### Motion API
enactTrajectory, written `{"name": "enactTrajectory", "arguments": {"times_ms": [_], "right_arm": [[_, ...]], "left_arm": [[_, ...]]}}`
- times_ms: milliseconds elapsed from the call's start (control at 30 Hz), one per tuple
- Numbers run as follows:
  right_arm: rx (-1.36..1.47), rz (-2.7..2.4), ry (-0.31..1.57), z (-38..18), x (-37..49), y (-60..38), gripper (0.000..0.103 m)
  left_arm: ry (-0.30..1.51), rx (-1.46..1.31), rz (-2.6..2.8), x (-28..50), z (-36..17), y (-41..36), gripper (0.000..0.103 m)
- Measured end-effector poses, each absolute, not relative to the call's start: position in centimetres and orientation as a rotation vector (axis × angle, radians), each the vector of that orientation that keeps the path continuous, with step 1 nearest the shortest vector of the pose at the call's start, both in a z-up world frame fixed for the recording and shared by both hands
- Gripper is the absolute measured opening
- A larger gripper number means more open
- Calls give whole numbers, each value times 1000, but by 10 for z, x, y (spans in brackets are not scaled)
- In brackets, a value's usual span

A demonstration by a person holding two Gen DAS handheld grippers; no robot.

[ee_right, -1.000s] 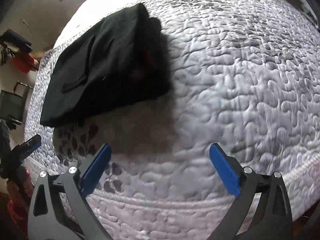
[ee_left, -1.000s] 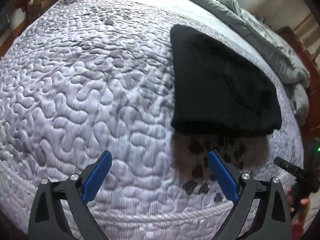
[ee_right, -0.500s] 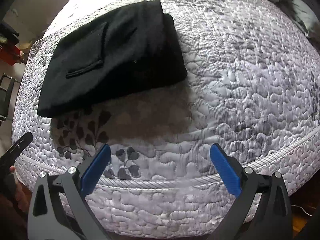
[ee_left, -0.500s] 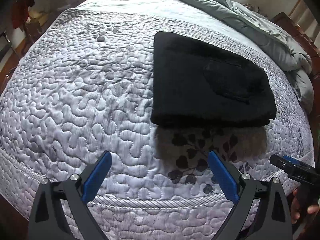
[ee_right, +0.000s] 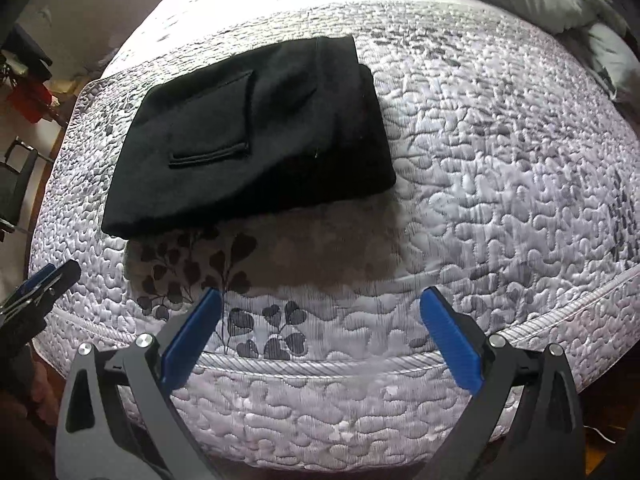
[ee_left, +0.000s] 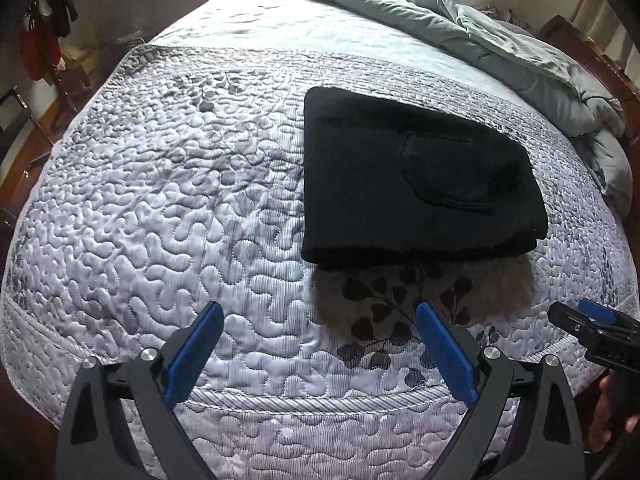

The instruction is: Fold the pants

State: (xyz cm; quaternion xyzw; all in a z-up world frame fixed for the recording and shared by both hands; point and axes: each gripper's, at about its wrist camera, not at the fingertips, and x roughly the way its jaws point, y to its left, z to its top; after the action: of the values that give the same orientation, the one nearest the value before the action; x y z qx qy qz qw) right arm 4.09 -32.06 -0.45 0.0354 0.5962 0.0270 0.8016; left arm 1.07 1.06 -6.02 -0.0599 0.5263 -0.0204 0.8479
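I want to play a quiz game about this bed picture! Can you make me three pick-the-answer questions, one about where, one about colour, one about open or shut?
1. Where are the pants?
A. on the bed
B. on the floor
C. in a gripper

2. What colour are the pants?
A. red
B. black
C. white

3. How are the two grippers?
A. both open
B. both shut
C. one holding pants

Answers:
1 A, the pants lie folded on the bed.
2 B, they look black.
3 A, the left gripper and right gripper have wide-apart, empty jaws.
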Motion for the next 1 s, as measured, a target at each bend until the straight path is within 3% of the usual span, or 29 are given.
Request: {"name": "enactTrajectory", "arguments": {"times_ms": [1000], "right_arm": [[29, 48, 1270, -16, 46, -304, 99]], "left_arm": [[1075, -69, -40, 13, -48, 4, 97]]}}
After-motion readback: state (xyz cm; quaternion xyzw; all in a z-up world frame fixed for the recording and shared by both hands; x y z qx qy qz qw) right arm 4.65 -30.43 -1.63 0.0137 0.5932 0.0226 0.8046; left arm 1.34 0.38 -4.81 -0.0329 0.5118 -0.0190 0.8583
